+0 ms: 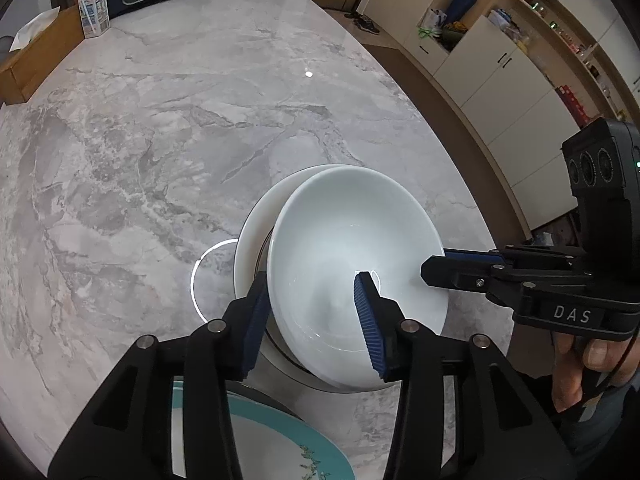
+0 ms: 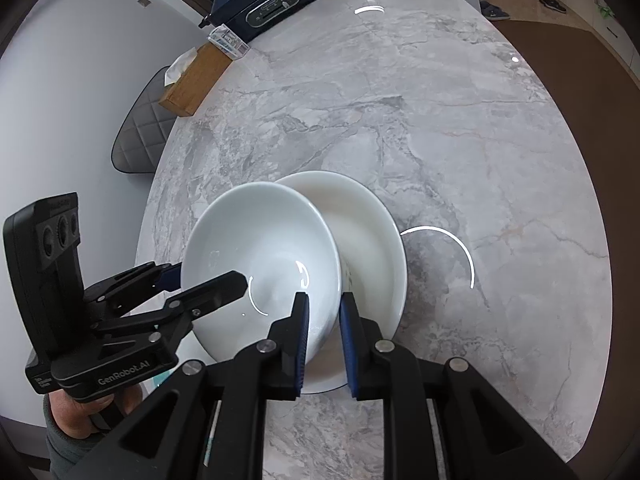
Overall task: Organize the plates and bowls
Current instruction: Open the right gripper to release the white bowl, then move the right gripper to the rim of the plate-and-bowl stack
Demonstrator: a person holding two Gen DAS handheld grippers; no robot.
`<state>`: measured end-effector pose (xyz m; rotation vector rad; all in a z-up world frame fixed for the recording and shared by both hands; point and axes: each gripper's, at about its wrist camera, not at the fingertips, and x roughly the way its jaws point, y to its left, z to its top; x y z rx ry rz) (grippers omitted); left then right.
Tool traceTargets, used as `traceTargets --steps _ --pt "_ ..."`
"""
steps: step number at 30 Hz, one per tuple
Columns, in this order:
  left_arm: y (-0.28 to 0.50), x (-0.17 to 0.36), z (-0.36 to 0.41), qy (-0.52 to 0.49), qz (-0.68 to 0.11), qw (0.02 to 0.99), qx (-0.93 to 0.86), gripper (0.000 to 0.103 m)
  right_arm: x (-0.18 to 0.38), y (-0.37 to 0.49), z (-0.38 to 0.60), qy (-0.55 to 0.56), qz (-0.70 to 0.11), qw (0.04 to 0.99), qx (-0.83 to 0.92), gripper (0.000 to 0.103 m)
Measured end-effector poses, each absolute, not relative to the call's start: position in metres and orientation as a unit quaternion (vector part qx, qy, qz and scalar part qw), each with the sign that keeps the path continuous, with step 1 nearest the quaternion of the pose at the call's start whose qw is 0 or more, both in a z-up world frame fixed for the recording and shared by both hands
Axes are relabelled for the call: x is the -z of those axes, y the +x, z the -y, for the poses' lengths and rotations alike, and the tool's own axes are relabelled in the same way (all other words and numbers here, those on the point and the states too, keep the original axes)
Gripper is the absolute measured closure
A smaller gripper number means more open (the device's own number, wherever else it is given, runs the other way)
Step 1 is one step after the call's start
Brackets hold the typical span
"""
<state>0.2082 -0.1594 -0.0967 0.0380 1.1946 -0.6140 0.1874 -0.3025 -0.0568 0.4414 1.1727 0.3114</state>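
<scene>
Right gripper (image 2: 323, 344) is pinching the near rim of the glossy white bowl (image 2: 260, 264), tilting it over the white plate (image 2: 372, 240) near the marble table's (image 2: 460, 140) front edge. Left gripper (image 1: 312, 320) is straddling the opposite rim, jaws spread and not pressing.

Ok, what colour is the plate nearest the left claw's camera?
Teal rim with a leafy sprig, white centre: the plate, best seen in the left wrist view.
</scene>
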Motion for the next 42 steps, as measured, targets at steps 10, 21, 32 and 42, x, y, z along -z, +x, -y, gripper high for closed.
traceTargets --steps 10,21,32,42 --pt "0.206 0.09 0.157 0.025 -0.549 0.785 0.285 0.061 0.056 0.184 0.302 0.195 -0.546 0.803 -0.135 0.071" --pt "0.21 0.074 0.138 0.044 -0.521 0.813 0.257 0.055 0.056 0.182 0.303 0.203 -0.54 0.804 -0.142 0.063" --pt "0.217 0.091 0.088 -0.007 -0.554 0.793 0.253 0.05 0.052 0.159 0.35 0.239 -0.512 0.816 -0.123 0.041" --pt "0.223 0.105 0.086 0.008 -0.577 0.772 0.267 0.05 0.088 0.182 0.341 0.234 -0.542 0.798 -0.123 0.041"
